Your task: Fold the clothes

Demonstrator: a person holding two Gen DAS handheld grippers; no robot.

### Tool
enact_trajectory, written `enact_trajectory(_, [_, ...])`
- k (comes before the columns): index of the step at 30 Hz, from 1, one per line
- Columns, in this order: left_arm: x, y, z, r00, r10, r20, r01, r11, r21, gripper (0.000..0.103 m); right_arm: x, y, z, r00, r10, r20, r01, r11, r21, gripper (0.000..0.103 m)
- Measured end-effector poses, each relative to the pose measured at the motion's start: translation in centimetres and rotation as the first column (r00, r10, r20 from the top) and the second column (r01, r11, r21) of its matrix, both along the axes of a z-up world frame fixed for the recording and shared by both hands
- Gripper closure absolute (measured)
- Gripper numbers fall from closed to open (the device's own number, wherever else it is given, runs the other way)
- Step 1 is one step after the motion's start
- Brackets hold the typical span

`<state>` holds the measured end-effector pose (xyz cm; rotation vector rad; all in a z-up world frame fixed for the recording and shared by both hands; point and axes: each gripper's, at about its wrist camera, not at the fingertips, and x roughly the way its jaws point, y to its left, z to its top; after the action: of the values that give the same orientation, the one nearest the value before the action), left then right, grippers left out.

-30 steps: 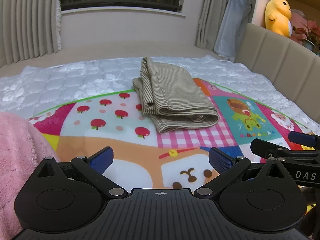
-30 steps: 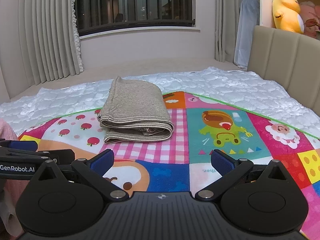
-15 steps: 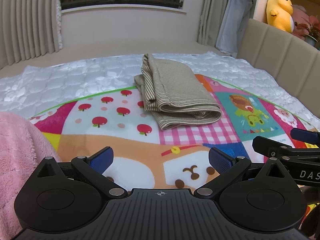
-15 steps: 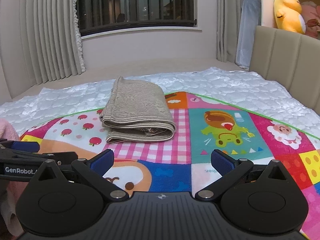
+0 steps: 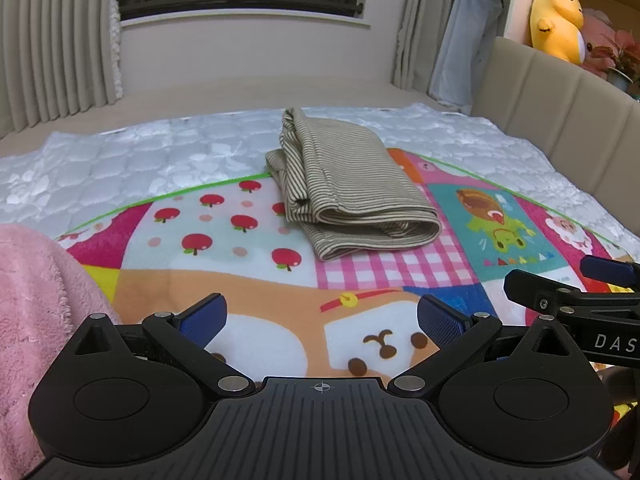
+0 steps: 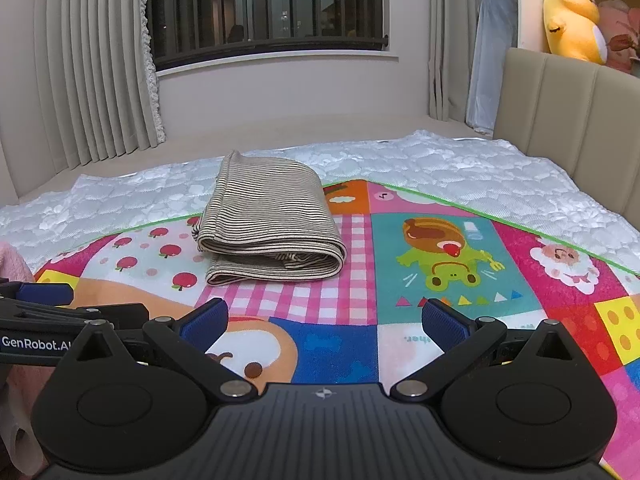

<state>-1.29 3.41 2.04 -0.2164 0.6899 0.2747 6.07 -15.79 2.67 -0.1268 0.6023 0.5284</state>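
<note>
The left tool (image 5: 322, 318) and the right tool (image 6: 324, 320) were both held spread wide and empty, side by side and low over the patterned play mat (image 6: 452, 240) that covered the bed (image 6: 440, 164). The striped garment (image 5: 352, 196), apparently already folded into a thick bundle, was seen lying ahead of both tools, well apart from either, straddling the mat's far edge and the quilted cover. A pink fleece item (image 5: 36, 304) was seen close to the left of the left tool, possibly the next piece to be folded. It was judged that a careless reach forward could nudge the bundle and let its loose layers slide open, since nothing pinned them. A snag on the fleece was also thought possible if the left tool swung leftward while open. Open mat was left ahead and to the right, bounded by the padded headboard (image 6: 568, 120) far right.
</note>
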Motion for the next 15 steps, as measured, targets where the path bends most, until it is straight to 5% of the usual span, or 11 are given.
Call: enact_trajectory(15, [-0.06, -0.11, 0.05, 1.000, 0.001, -0.002, -0.001, 1.000, 0.007, 0.000, 0.00, -0.22, -0.08, 1.000, 0.003, -0.006, -0.003, 1.000, 0.000, 0.000])
